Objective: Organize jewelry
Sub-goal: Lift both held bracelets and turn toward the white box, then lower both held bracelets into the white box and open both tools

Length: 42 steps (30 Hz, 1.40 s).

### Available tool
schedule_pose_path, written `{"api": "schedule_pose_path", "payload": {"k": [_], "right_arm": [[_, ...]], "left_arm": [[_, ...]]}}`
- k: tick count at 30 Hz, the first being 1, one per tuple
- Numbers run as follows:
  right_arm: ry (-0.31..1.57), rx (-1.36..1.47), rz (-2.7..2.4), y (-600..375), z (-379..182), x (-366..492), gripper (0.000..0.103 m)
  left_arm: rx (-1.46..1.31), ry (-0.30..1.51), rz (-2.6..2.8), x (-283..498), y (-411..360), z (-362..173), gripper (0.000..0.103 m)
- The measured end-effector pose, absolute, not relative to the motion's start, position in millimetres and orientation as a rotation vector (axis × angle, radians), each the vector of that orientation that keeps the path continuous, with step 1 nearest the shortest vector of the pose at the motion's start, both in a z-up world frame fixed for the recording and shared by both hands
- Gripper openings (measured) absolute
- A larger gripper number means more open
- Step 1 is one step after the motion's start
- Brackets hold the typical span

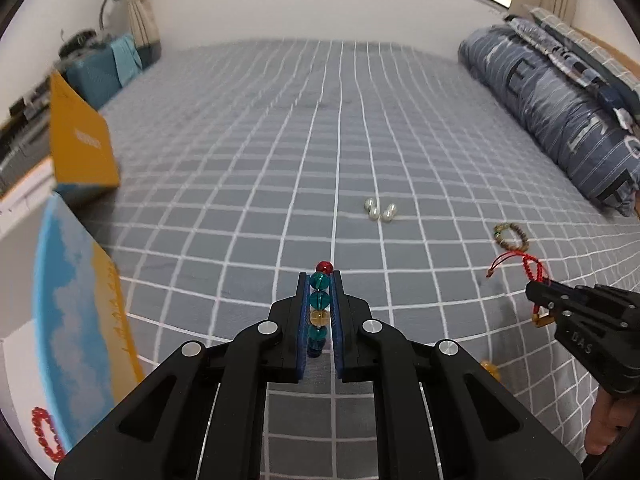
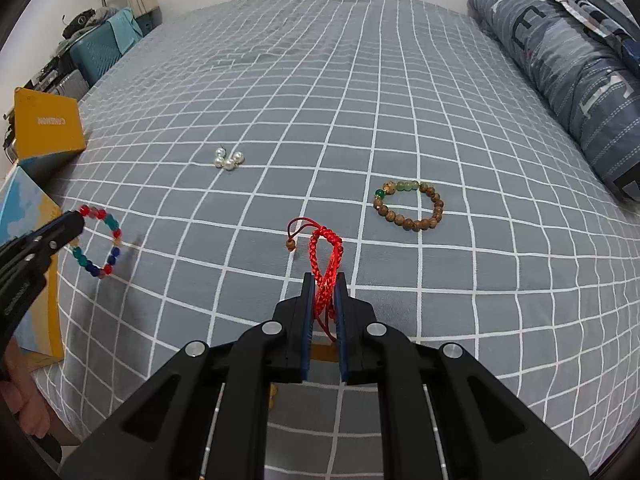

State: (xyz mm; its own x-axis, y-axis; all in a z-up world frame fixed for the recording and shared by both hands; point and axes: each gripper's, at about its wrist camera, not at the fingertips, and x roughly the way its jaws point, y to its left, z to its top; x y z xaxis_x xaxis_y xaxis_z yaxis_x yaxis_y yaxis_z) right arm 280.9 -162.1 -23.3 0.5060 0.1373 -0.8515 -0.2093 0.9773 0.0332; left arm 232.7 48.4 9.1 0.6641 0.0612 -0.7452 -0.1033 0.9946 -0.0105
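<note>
Glass-bead bracelet (image 1: 319,312) pinched in closed left gripper (image 1: 319,280); braided red cord bracelet (image 2: 326,258) clamped by right gripper (image 2: 324,280); yellow box (image 2: 48,124) lettering unreadable.

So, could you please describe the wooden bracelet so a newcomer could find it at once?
Start at the rolled blue duvet along the checked bed's edge. The wooden bracelet lies flat just beside it, the only loose brown ring, with green beads.

Open bedspread (image 2: 360,80) ahead; pearls (image 2: 227,159), wooden bracelet (image 2: 412,206), left boxes (image 2: 44,128) obstruct

Two downward wrist views, shared bed (image 1: 280,160)
</note>
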Motion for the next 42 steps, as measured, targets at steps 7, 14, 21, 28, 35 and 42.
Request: {"api": "schedule_pose_path", "payload": {"k": [7, 14, 21, 28, 35, 42], "right_arm": [[0.945, -0.058, 0.202, -165.1, -8.6, 262.1, 0.009], [0.866, -0.057, 0.192, -163.2, 4.9, 242.9, 0.009], [0.831, -0.052, 0.199, -158.5, 15.4, 227.1, 0.009], [0.821, -0.063, 0.202, -148.2, 25.4, 215.6, 0.009], [0.793, -0.082, 0.232, -125.6, 43.9, 207.3, 0.009], [0.749, -0.094, 0.317, -77.0, 66.5, 194.2, 0.009]], "left_arm": [[-0.064, 0.767, 0.084, 207.6, 46.8, 30.3, 0.009], [-0.061, 0.696, 0.112, 182.8, 47.4, 43.0, 0.009], [-0.066, 0.672, 0.148, 161.9, 52.8, 47.3, 0.009], [-0.068, 0.673, 0.162, 150.7, 60.4, 55.5, 0.009], [-0.091, 0.652, 0.158, 135.4, 76.8, 82.0, 0.009], [-0.16, 0.648, 0.177, 107.8, 122.3, 101.5, 0.009]]}}
